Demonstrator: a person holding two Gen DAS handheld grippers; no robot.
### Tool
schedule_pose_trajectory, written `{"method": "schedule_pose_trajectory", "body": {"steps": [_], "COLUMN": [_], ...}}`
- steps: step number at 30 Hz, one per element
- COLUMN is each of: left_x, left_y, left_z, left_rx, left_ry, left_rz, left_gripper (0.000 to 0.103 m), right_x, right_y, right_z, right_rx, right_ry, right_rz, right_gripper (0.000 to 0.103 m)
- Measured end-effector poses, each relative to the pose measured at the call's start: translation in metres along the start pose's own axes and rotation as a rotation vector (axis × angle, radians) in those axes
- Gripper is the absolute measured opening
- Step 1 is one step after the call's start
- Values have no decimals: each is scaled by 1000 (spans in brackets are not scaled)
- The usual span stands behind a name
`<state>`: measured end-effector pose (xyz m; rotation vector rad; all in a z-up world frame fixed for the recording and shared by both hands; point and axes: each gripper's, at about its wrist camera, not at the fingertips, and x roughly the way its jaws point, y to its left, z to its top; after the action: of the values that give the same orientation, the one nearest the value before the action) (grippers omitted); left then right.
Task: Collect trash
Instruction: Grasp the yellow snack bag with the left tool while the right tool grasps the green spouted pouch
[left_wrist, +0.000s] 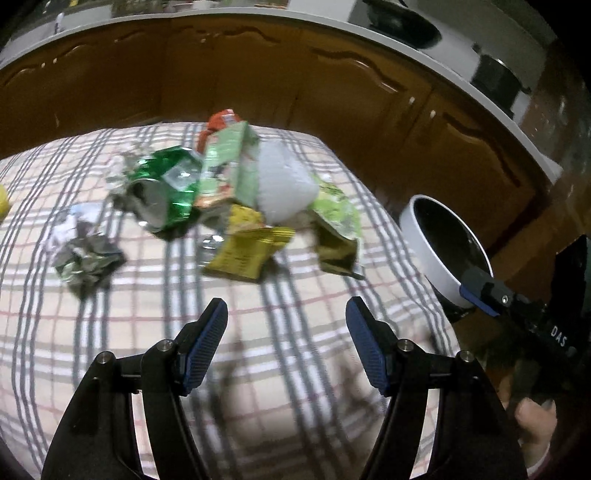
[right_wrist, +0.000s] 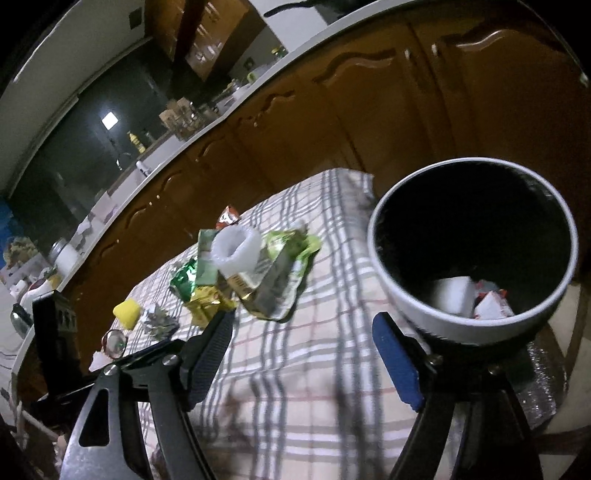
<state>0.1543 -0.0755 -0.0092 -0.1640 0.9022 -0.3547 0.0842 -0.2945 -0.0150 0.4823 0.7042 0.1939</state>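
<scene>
Left gripper jaws apart, nothing between them, over the plaid tablecloth. Right gripper also spread wide and empty, right beside the white round bin with black interior. Trash pile mid-table: crushed green can, white plastic cup, yellow wrapper, light-green foil packet, crumpled silver foil. Some white and red scraps sit in the bin.

- The white letters "DAS" stand on the black body of the right gripper, seen from the left wrist view.
- Print on the yellow wrapper and green carton is too blurred to read.
</scene>
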Motion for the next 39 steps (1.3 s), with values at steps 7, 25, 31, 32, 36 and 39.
{"method": "schedule_pose_trajectory", "body": {"steps": [7, 25, 31, 32, 36, 39], "left_x": [-3, 44, 56, 58, 54, 44], "left_y": [16, 24, 22, 22, 22, 23], "left_z": [6, 45, 45, 43, 38, 32], "left_rx": [-29, 5, 29, 29, 30, 19], "left_ry": [-14, 20, 49, 61, 65, 55], "left_rz": [12, 46, 18, 1, -19, -36], "left_gripper": [68, 67, 28, 25, 1, 1], "right_x": [15, 101, 129, 129, 120, 105], "right_y": [19, 36, 32, 32, 34, 36], "right_z": [0, 38, 40, 38, 34, 31], "right_rx": [-18, -28, -19, -22, -36, -43], "right_ry": [27, 119, 172, 174, 160, 137], "right_rz": [0, -42, -44, -41, -27, -19], "right_gripper": [80, 29, 14, 12, 4, 3]}}
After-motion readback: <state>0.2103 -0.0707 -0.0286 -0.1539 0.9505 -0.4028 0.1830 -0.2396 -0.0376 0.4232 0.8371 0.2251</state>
